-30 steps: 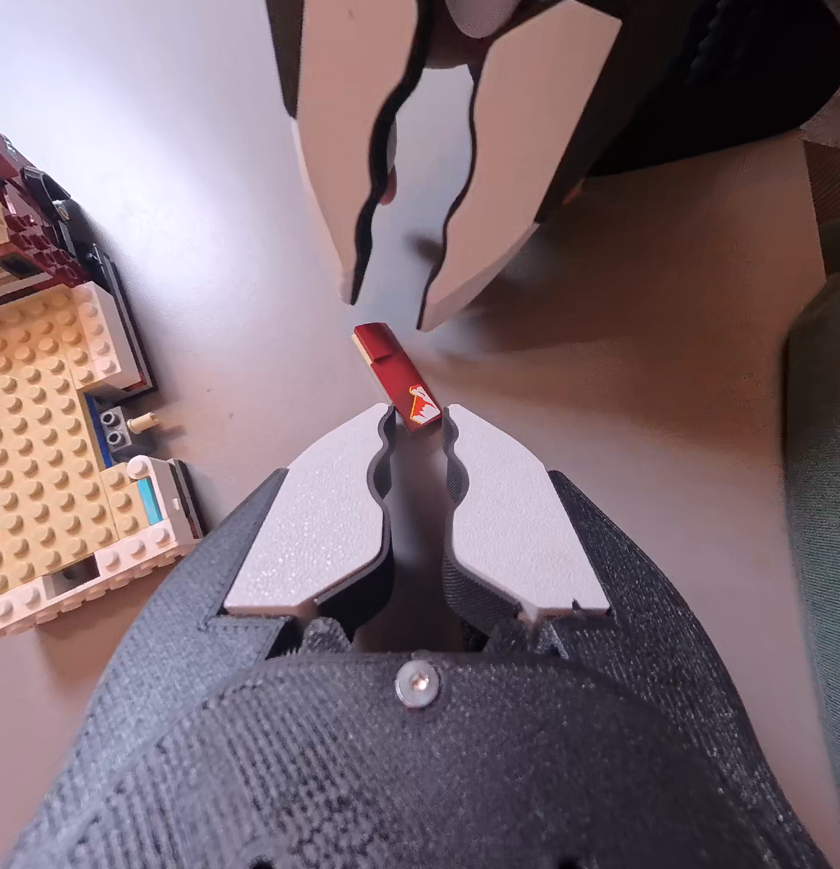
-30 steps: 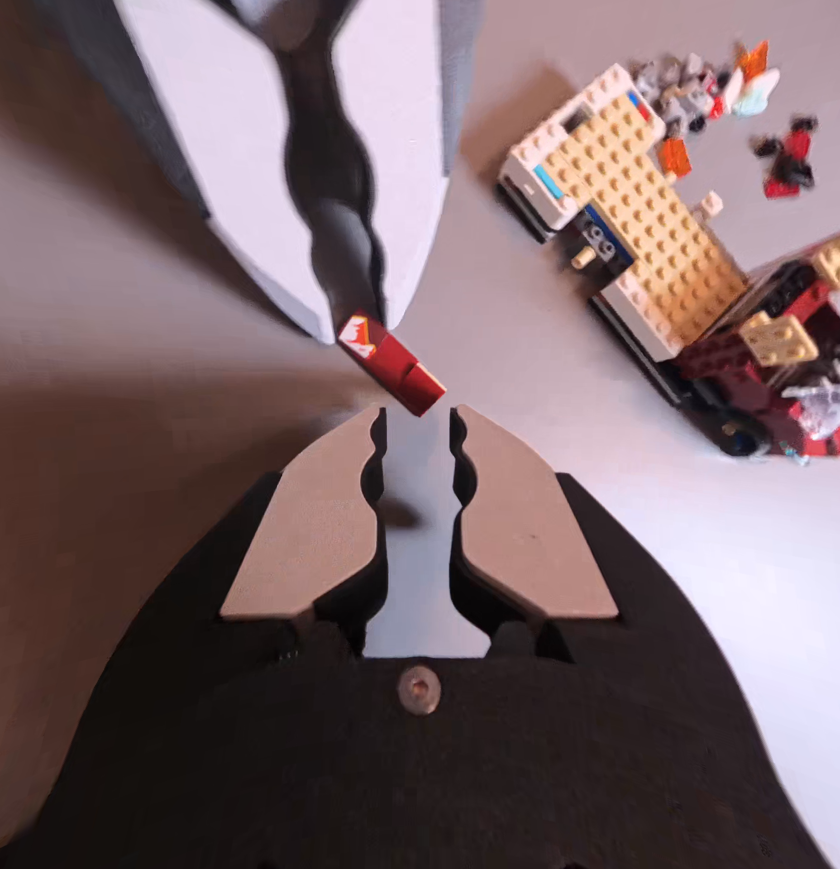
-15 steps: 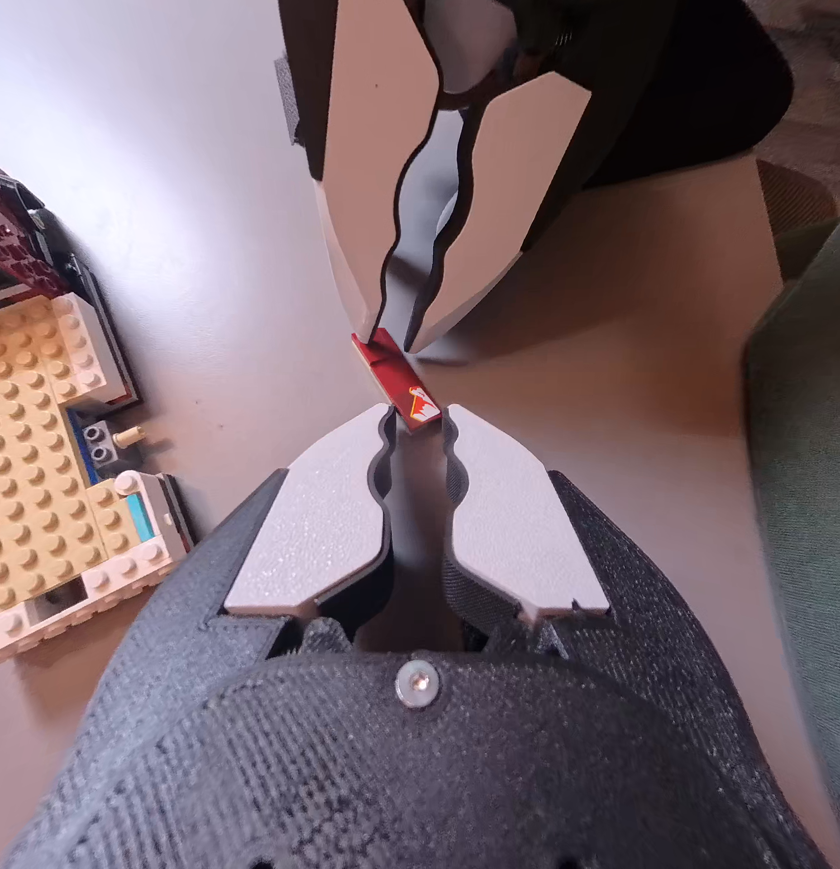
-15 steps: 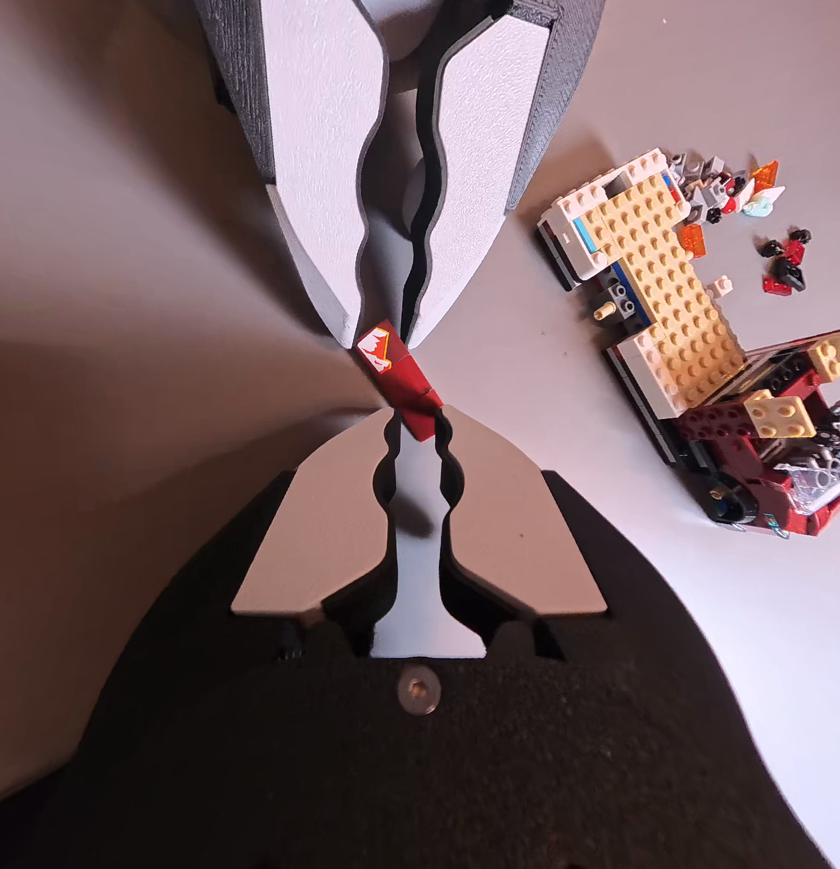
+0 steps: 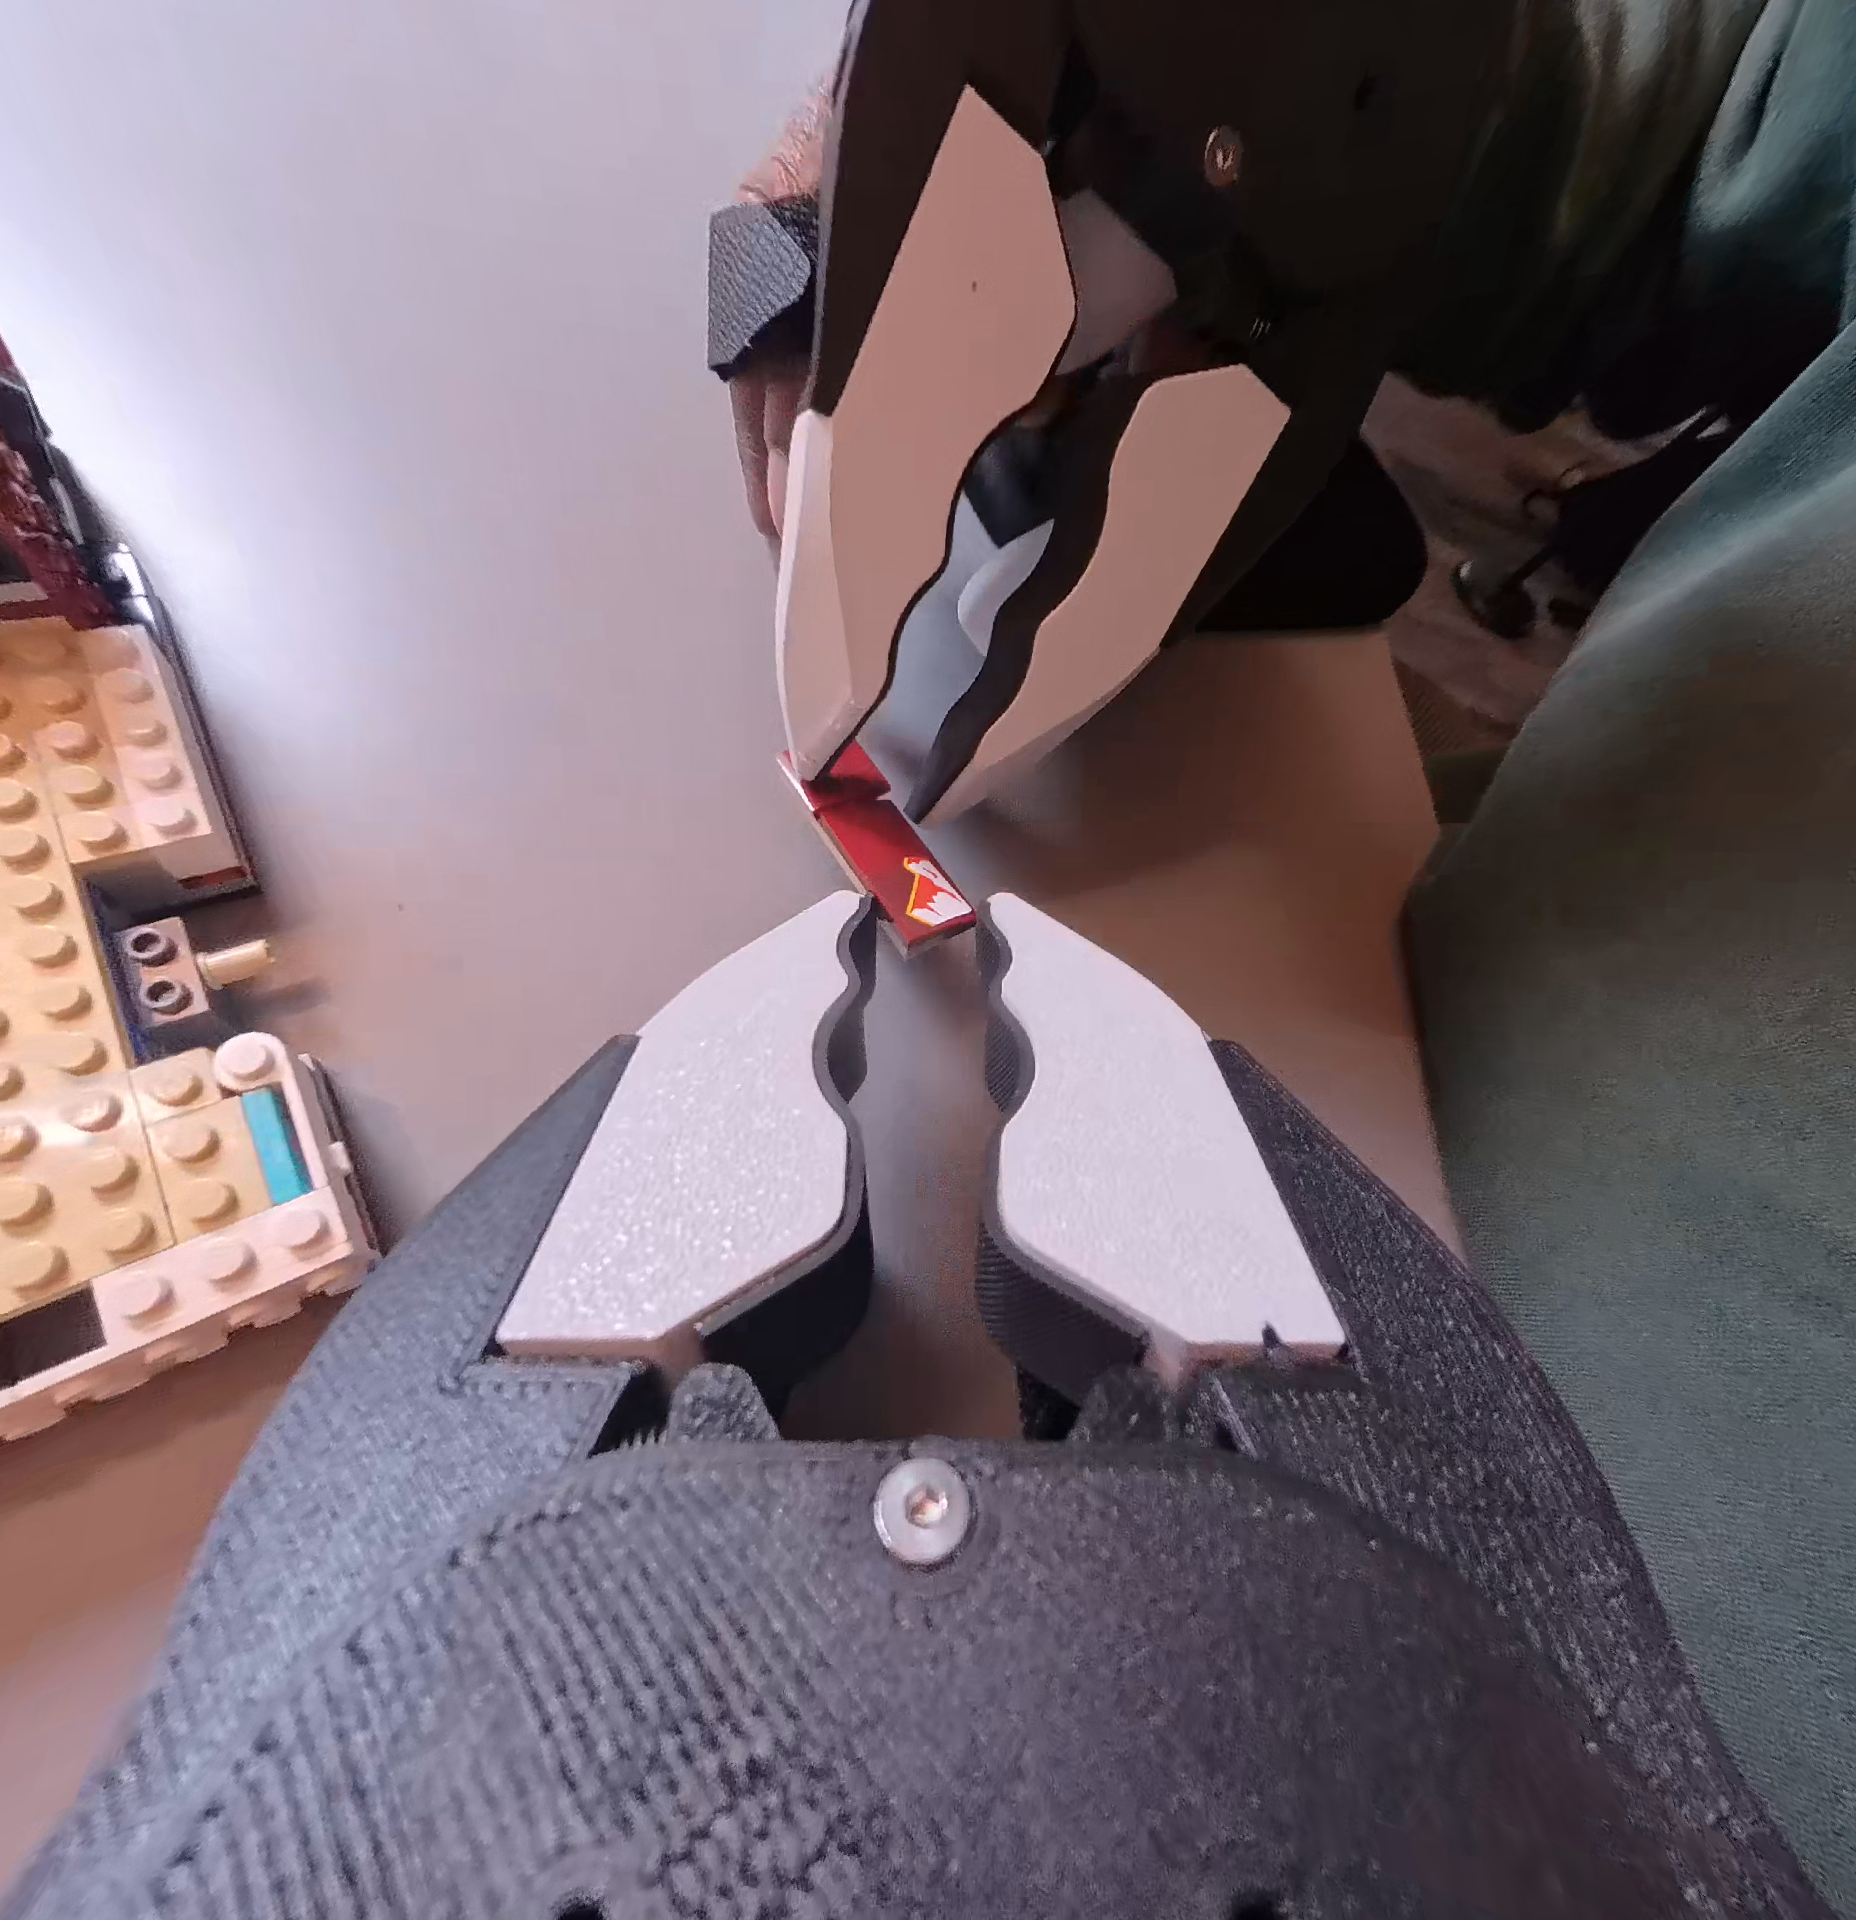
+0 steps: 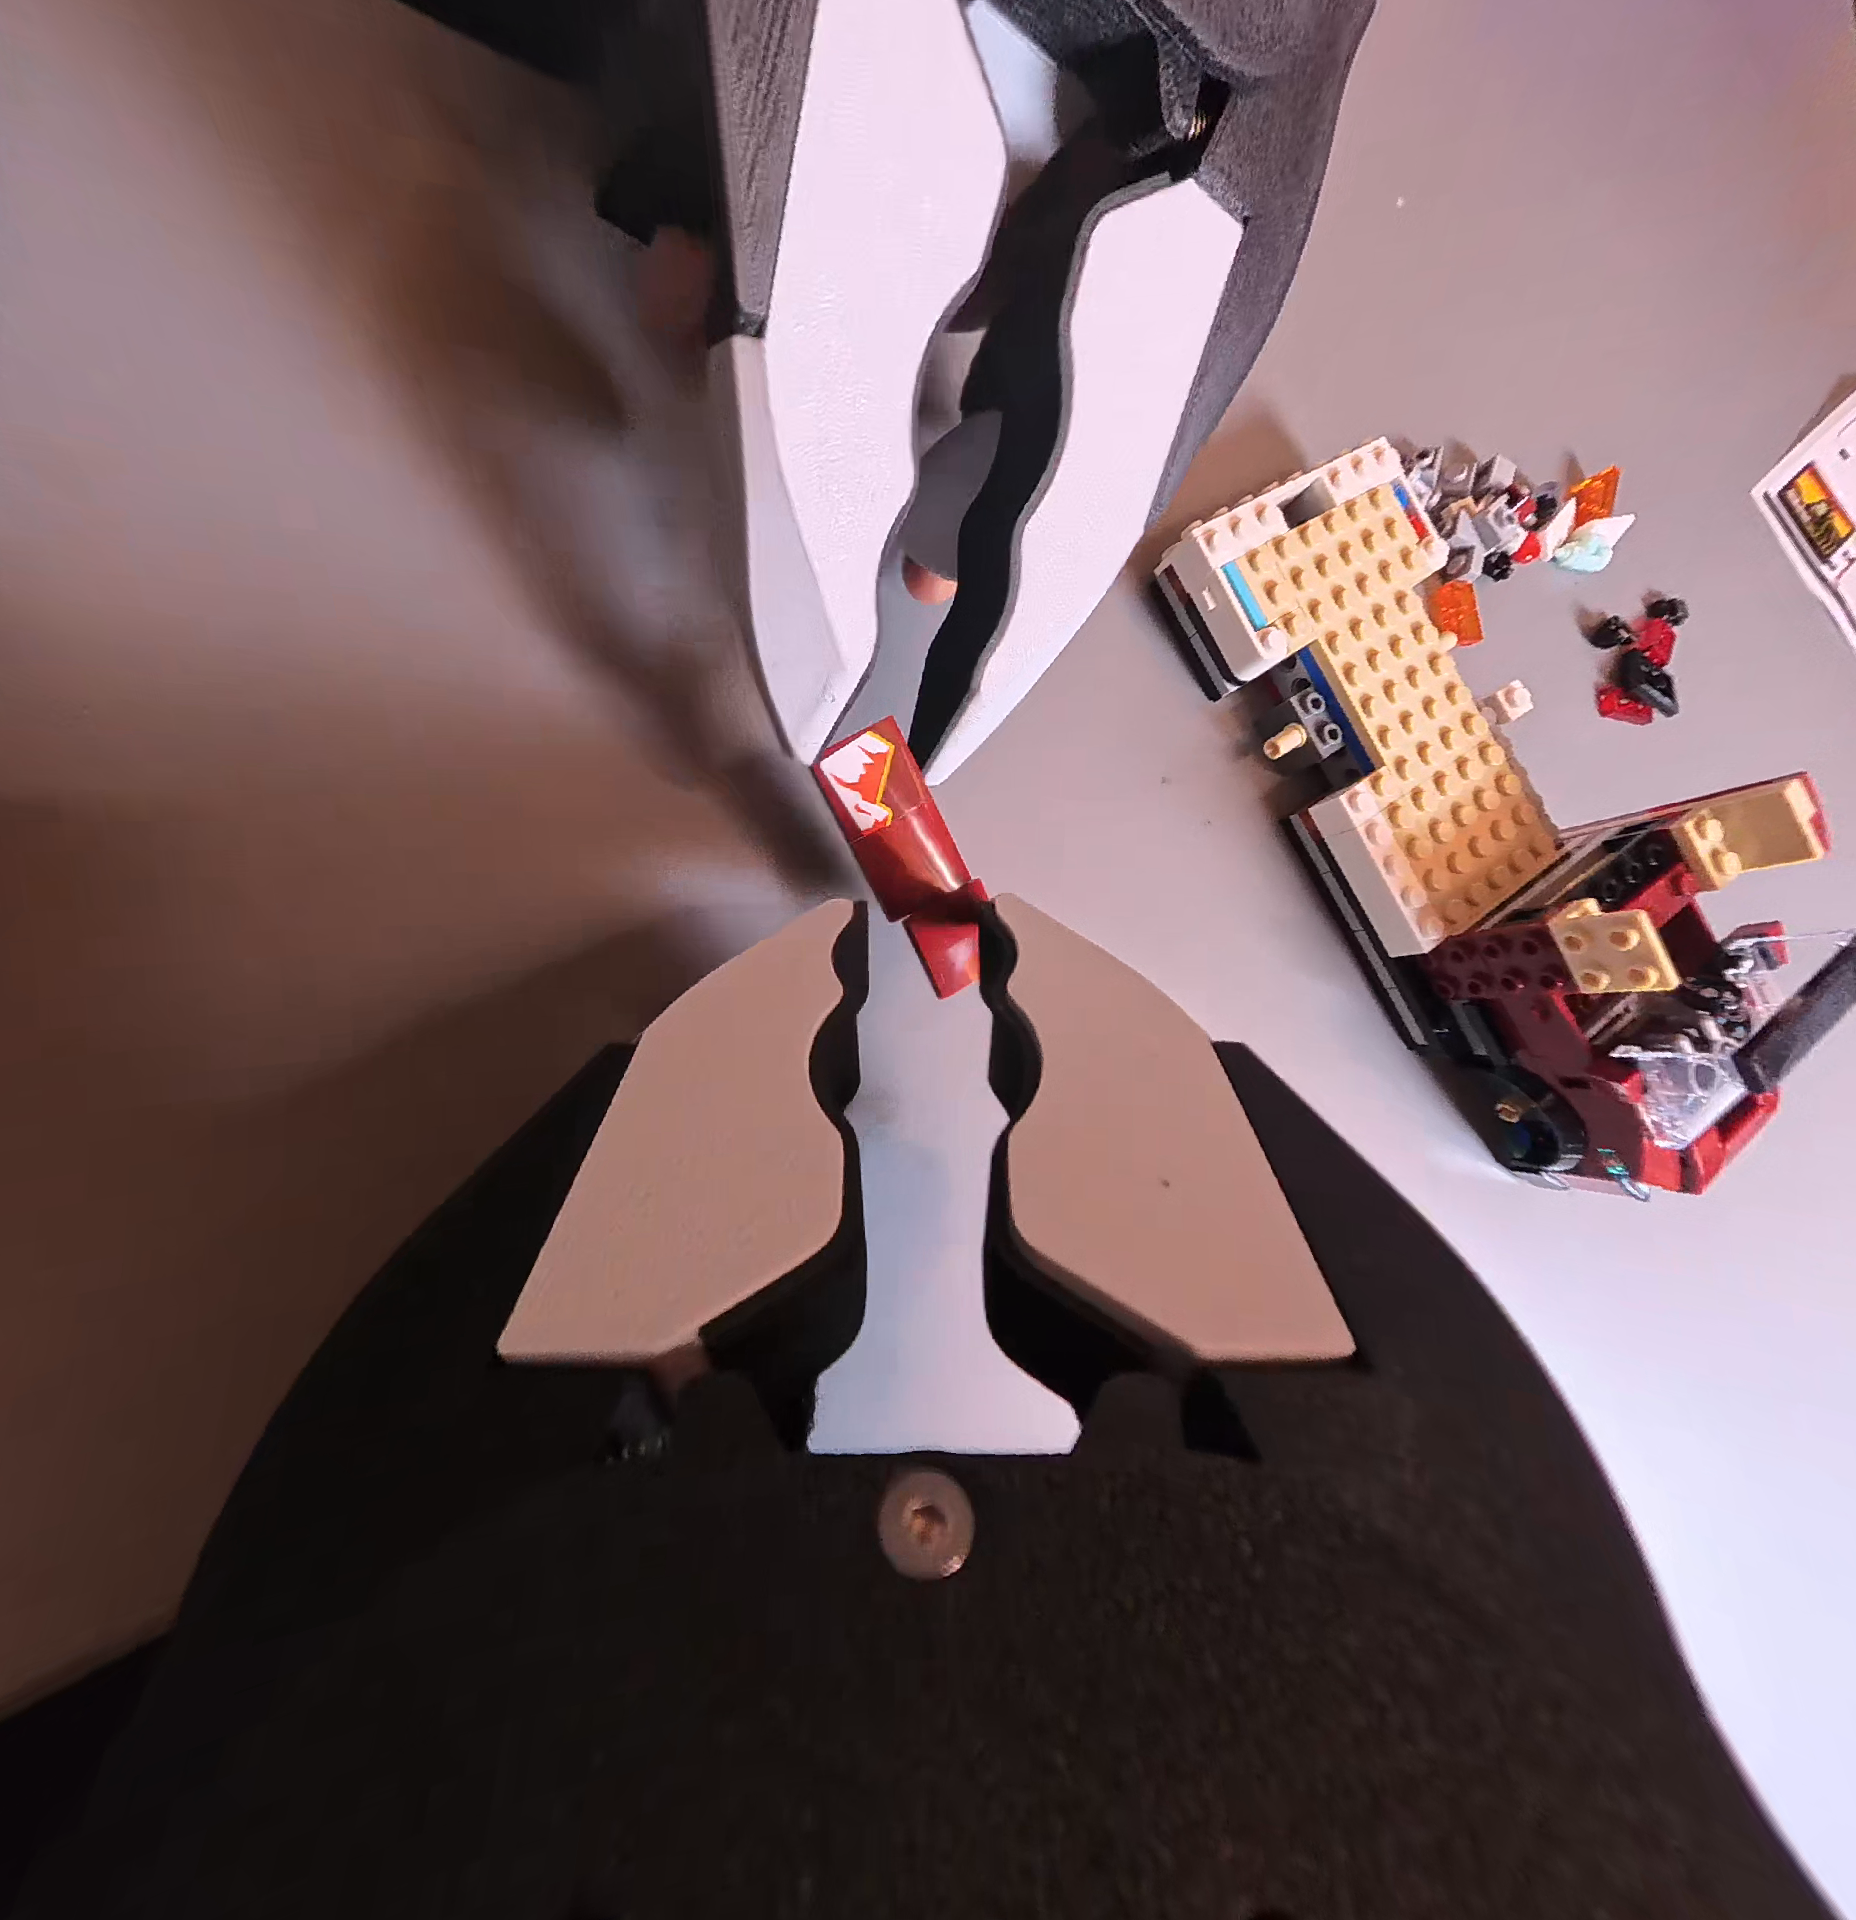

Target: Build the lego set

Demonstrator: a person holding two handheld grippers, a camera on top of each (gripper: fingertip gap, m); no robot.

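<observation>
Lego build of tan, white and dark red bricks (image 6: 1423, 748) sat on the grey surface (image 6: 1319, 1455), off to the right of the right gripper (image 6: 924, 914) and well apart from its jaws. It looked only partly made: the tan studded top was bare, and a small pile of loose grey, orange and black bits (image 6: 1526, 540) lay just past it, not yet used.

A small dark red lego piece with a white and orange sticker (image 5: 888, 852) was held up between the two grippers. Its long way ran from one pair of jaws to the other. The sticker end pointed at the left gripper (image 5: 919, 914), whose jaws were nearly shut around that end, though I could not tell if they pinched it. The right jaws were closed on the plain end.
</observation>
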